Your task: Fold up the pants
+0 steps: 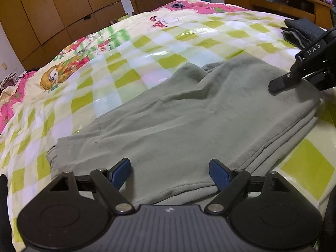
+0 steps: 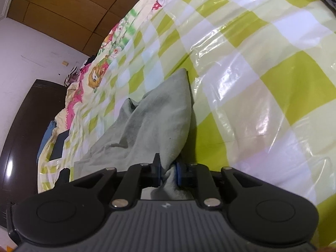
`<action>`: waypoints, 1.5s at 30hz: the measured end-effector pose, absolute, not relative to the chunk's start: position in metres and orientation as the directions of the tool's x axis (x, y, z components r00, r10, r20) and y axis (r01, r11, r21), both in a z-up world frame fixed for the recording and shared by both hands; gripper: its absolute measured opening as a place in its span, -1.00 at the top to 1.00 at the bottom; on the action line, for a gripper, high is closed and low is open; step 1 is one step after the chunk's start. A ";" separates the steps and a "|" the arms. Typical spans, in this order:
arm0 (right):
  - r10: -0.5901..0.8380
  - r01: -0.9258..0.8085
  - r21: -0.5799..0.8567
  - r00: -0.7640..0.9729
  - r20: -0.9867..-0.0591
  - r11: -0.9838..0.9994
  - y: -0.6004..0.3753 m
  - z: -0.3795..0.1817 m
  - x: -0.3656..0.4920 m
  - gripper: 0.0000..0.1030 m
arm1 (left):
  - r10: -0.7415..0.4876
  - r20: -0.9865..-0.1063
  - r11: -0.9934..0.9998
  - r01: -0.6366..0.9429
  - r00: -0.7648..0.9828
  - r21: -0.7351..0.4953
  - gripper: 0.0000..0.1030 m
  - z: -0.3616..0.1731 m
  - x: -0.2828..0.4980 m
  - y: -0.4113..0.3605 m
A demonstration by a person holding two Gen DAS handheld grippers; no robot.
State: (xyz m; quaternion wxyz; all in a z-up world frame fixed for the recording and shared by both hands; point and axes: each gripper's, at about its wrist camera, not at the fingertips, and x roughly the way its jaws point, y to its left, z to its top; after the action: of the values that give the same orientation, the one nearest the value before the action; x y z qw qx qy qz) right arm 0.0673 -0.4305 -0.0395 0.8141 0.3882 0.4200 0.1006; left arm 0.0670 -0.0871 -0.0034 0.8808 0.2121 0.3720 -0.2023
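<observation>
Left hand-held gripper (image 1: 170,173): jaws wide, blue pads apart over the near hem, holding nothing.
Right hand-held gripper (image 2: 169,171): narrow, pinching a bunched fold of the cloth.
Sage-green pants (image 1: 189,121): folded in layers, lying on the bed.
Bed cover (image 1: 130,50): glossy green-checked, stretching toward 12 o'clock.
Dark folded garment (image 1: 302,31): at 2 o'clock.

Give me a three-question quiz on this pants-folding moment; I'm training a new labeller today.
1. True or false: the left gripper is clamped on the green pants.
2. Which gripper has fabric between its fingers? A) left B) right C) neither
3. Fill in: the pants lie on a ____-patterned bed cover.

Key: 1 false, it is open above the fabric; 2 B; 3 checked.
</observation>
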 end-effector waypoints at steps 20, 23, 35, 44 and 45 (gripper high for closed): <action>0.388 0.191 0.627 0.641 -0.663 0.755 -0.398 -0.006 0.068 0.75 | -0.208 -0.727 0.882 0.447 0.654 0.150 -0.83 -0.009 0.074 -0.068; 0.386 0.196 0.624 0.636 -0.668 0.757 -0.394 -0.007 0.070 0.75 | -0.214 -0.725 0.884 0.445 0.654 0.141 -0.83 -0.008 0.073 -0.067; 0.373 0.241 0.615 0.613 -0.696 0.751 -0.408 -0.030 0.068 0.65 | -0.222 -0.713 0.890 0.437 0.666 0.131 -0.83 -0.006 0.070 -0.064; 0.421 0.239 0.684 0.636 -0.647 0.690 -0.421 -0.039 0.067 0.61 | -0.252 -0.691 0.892 0.440 0.677 0.105 -0.83 -0.005 0.067 -0.067; 0.421 0.237 0.683 0.636 -0.646 0.691 -0.420 -0.040 0.067 0.61 | -0.248 -0.697 0.891 0.441 0.673 0.110 -0.83 -0.008 0.067 -0.068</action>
State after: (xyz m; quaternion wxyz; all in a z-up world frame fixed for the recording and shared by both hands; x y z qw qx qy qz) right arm 0.0669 -0.4205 -0.0398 0.8166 0.3891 0.4226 0.0564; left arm 0.0668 -0.0679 -0.0081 0.9046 0.1356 0.3565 -0.1903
